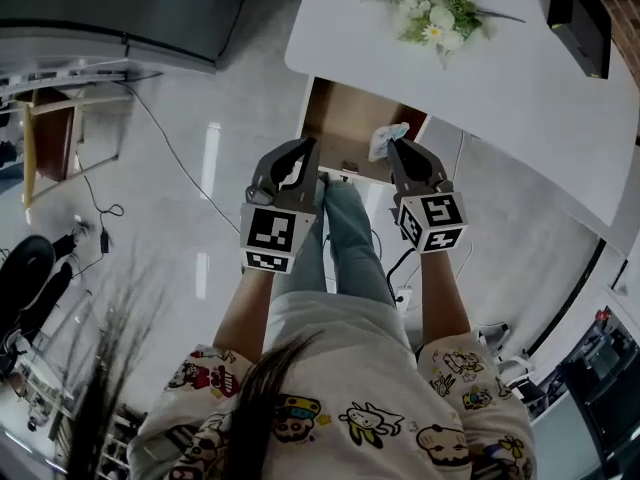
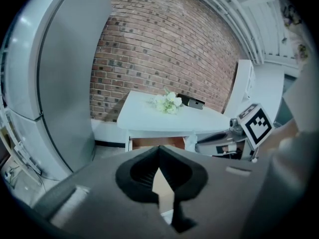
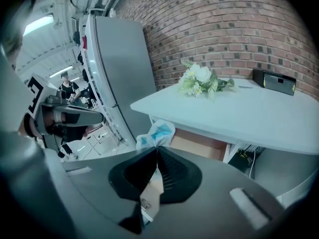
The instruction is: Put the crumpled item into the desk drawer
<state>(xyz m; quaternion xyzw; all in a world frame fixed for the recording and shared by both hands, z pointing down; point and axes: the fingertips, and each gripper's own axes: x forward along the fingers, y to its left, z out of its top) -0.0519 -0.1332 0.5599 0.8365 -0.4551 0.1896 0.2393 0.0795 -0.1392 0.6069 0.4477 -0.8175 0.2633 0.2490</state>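
I have the right gripper [image 1: 398, 152] clenched on the crumpled item [image 1: 386, 139], white with blue patches. In the right gripper view its jaws meet at the tips and pinch the bottom of the wad [image 3: 157, 132]. The item sits just above centre in the head view, at the right edge of the open drawer [image 1: 345, 128], whose brown floor shows bare beside it. My left gripper [image 1: 303, 156] is level with the right one at the drawer's left front corner, and its jaws are pressed together on nothing. The white tabletop [image 1: 500, 78] fills the upper right of the frame. A bouquet [image 1: 432, 10] lies near its top edge, and a black box [image 1: 575, 13] is in the corner.
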